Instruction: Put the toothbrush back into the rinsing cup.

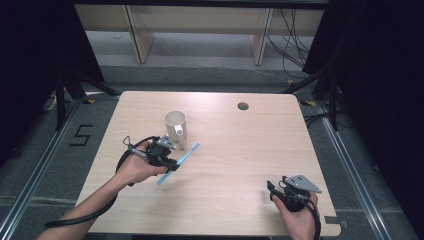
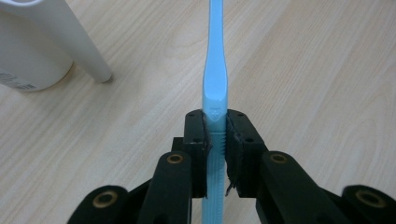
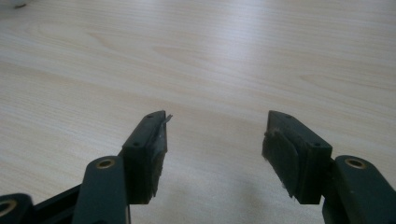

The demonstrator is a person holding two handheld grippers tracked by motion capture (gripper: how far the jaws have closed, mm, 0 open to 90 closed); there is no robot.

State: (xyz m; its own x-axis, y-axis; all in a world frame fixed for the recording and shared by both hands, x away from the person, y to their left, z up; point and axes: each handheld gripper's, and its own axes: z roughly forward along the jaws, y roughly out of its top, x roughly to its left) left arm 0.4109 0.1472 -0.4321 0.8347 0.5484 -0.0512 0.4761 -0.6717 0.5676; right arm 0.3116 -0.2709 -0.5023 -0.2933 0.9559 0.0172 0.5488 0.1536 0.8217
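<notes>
- Table (image 1: pixel 225 150): pale wood top with rounded corners; a small round hole (image 1: pixel 243 106) near the far edge, toward 1 o'clock from the centre.
- Cup (image 1: pixel 175 125): white, upright, open mouth up, standing at about 10 o'clock from the table centre; a white handle or spout on its near side.
- Left gripper (image 1: pixel 170 162): held in the left hand at about 8 o'clock from the centre, just near of the cup; jaws clamped tight on the toothbrush handle.
- Right gripper (image 1: pixel 274 189): held low at about 5 o'clock, near the front edge; jaws spread wide, nothing between them.
- Toothbrush (image 2: pixel 214 88): light blue, slim; gripped at its ribbed handle, the long end pointing out toward 1 o'clock, passing just beside the cup.
</notes>
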